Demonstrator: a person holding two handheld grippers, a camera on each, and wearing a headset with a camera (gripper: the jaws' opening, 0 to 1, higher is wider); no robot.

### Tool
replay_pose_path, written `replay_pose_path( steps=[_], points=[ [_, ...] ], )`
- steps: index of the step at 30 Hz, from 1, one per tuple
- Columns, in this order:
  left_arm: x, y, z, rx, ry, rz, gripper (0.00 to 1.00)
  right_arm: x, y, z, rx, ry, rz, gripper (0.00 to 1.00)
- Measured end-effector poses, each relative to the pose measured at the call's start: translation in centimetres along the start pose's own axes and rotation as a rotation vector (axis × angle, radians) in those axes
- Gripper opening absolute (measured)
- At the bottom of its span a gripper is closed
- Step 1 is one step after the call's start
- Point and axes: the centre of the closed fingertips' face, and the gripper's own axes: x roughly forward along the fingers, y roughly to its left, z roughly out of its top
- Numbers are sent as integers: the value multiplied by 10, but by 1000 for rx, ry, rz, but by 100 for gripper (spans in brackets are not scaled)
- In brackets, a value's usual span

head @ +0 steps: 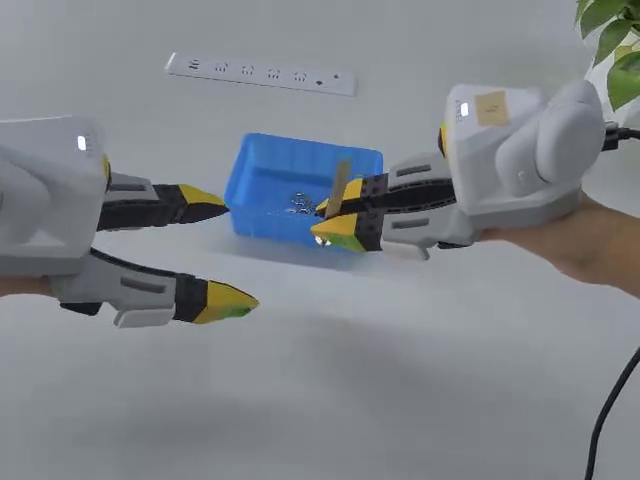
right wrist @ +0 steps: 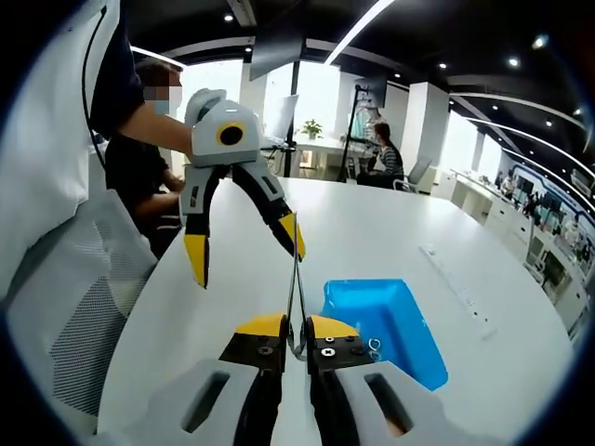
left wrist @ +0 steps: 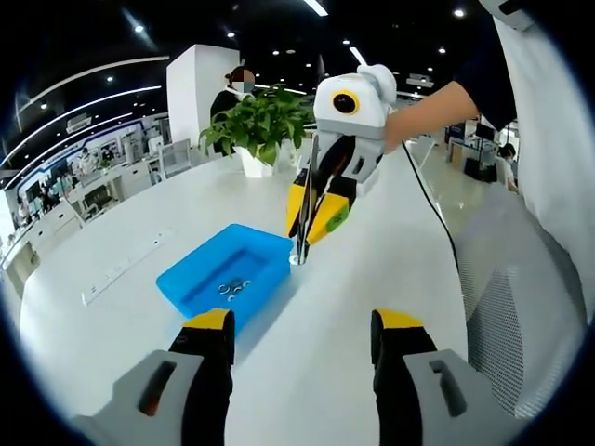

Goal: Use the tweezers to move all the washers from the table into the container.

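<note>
A blue container sits mid-table with several washers in it. My right gripper is shut on the tweezers, whose tips hang by the container's near right rim; I cannot tell if they hold a washer. My left gripper stands open and holds nothing, left of the container. In the left gripper view the open left gripper faces the container, washers and right gripper. In the right gripper view the right gripper grips the tweezers beside the container.
A white power strip lies behind the container. A potted plant stands at the far right corner, and a black cable runs down at the right. Bare white table stretches in front of the grippers.
</note>
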Motion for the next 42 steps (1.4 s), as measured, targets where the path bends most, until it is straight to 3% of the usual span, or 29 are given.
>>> replay_pose_path(
  steps=[7,10,13,21,25,29,32,36,39,42],
  points=[
    [-14,6,-5,10,0,35,78,3,-23,16,-35,-3,-15,9],
    [-18,12,-9,35,10,68,87,5,-37,24,-35,-21,-31,9],
    [-22,16,-10,28,4,86,92,11,-49,25,-43,-19,-38,9],
    [-30,20,-19,-19,-1,112,99,32,-78,4,-28,16,-63,9],
    [-34,22,-28,-48,4,127,99,43,-91,-14,30,30,-88,9],
    [-36,21,-36,-56,27,130,99,52,-92,-28,52,58,-84,9],
    [-38,19,-28,-101,-23,118,99,57,-89,-38,62,81,-72,9],
    [-39,22,-30,-92,-9,136,99,59,-83,-40,73,82,-63,9],
    [-39,22,-27,-137,-37,130,99,60,-80,-43,82,88,-58,9],
    [-39,23,-26,-142,-44,132,99,61,-77,-44,102,83,-46,9]
  ],
)
